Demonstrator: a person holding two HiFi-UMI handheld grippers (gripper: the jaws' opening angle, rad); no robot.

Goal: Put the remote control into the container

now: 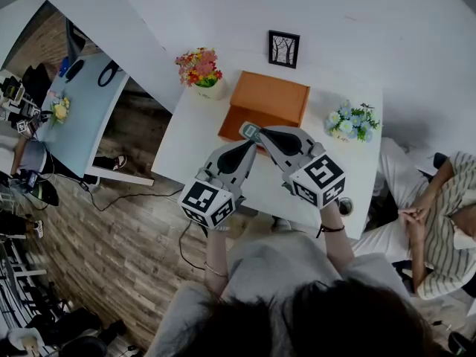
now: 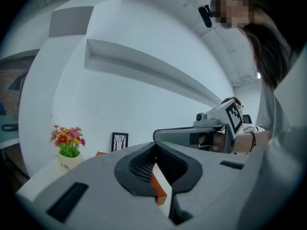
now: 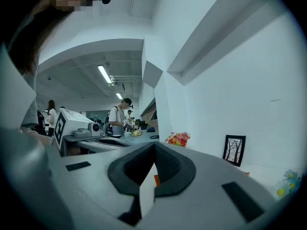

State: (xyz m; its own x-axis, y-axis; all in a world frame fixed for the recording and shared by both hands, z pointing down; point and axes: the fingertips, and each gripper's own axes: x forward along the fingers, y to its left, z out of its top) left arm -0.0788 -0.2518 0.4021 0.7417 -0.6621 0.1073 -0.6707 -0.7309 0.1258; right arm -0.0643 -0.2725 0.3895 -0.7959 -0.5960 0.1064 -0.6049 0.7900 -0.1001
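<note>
An orange box (image 1: 265, 99), the container, stands closed at the back of the white table (image 1: 186, 143). No remote control shows clearly in any view. My right gripper (image 1: 251, 131) hangs above the box's front edge, jaws shut, nothing seen between them. My left gripper (image 1: 250, 148) hovers just beside and below it in the head view, jaws together and empty. In the left gripper view a strip of the orange box (image 2: 161, 188) shows past the left gripper's (image 2: 155, 153) closed jaws, and the right gripper (image 2: 160, 135) reaches in from the right. The right gripper view shows its own right gripper (image 3: 154, 152) the same way.
A pot of red and yellow flowers (image 1: 199, 69) stands at the table's back left, blue flowers (image 1: 353, 121) at the back right, a small framed picture (image 1: 283, 48) against the wall. A person (image 1: 439, 214) sits to the right. A blue table (image 1: 82, 110) lies left.
</note>
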